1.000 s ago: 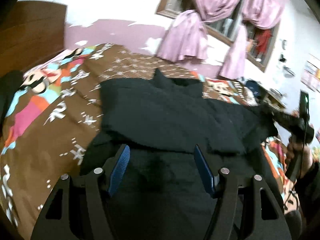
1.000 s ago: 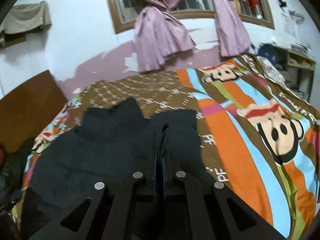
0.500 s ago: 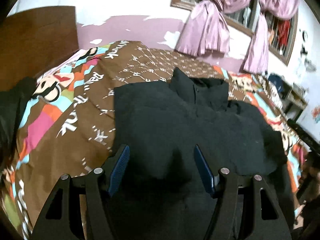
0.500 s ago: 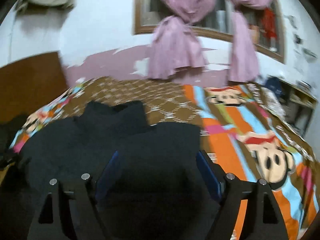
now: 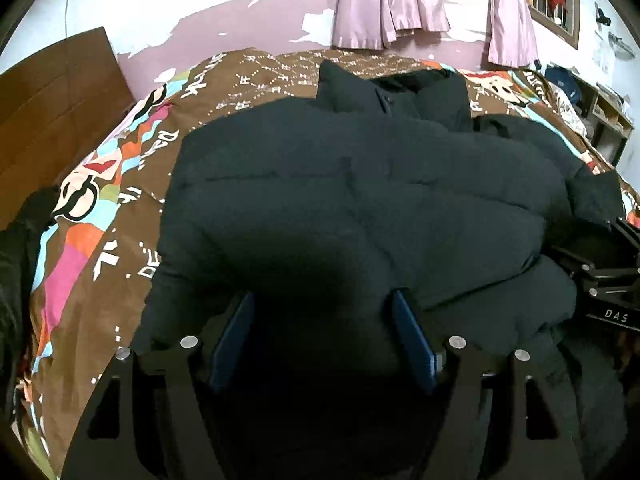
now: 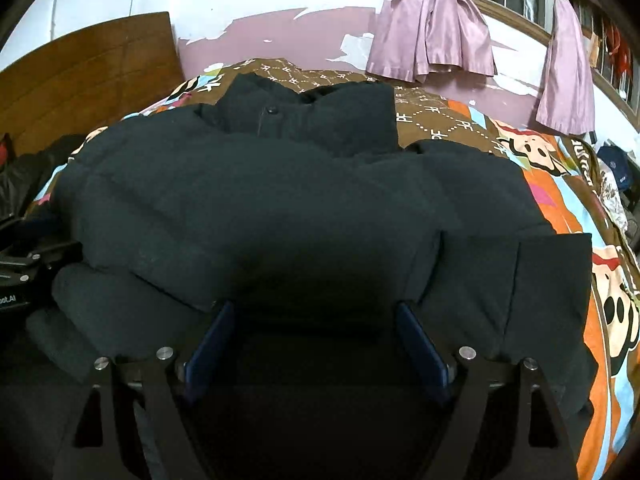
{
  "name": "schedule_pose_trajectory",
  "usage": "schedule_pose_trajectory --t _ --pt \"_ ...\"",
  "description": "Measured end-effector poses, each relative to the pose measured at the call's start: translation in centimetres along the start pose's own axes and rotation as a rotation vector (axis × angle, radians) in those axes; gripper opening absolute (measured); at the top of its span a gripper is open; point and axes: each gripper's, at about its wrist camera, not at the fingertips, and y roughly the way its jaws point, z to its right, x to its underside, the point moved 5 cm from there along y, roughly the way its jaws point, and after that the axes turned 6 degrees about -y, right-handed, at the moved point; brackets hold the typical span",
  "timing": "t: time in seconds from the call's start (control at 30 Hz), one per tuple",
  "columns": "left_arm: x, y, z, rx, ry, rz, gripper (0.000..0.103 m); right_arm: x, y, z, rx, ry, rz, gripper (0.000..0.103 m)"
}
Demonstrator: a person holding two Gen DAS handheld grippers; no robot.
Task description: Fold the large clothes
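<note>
The black jacket [image 5: 360, 208] lies crosswise ahead of us; left tool [image 5: 322, 328] and right tool [image 6: 316, 336] stand wide, empty, at its near hem.

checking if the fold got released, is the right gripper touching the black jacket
Cannot tell. In the right wrist view the right gripper stands open over the black jacket, but the dark fabric between its fingers hides any contact or gap.

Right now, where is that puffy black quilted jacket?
The puffy black quilted jacket lies spread on the colourful cartoon bedspread, filling the middle of both wrist views, its collar toward the pink curtains.
</note>
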Motion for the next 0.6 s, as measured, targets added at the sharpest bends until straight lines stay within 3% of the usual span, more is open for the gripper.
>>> schedule_pose_trajectory --t 0.3,0.53,0.6 --pt "0.5 0.7 0.3 -0.023 0.024 0.006 0.066 0.1 -1.4 0.2 0.017 0.031 0.023 0.084" --pt "0.1 -2.7 -0.5 0.020 -0.065 0.019 0.069 -0.6 -8.8 -0.1 -0.043 0.088 0.080 0.091" --pt "0.2 -4.1 -0.7 0.053 -0.107 0.008 0.071 -1.1 -11.1 -0.4 -0.052 0.086 0.097 0.097"
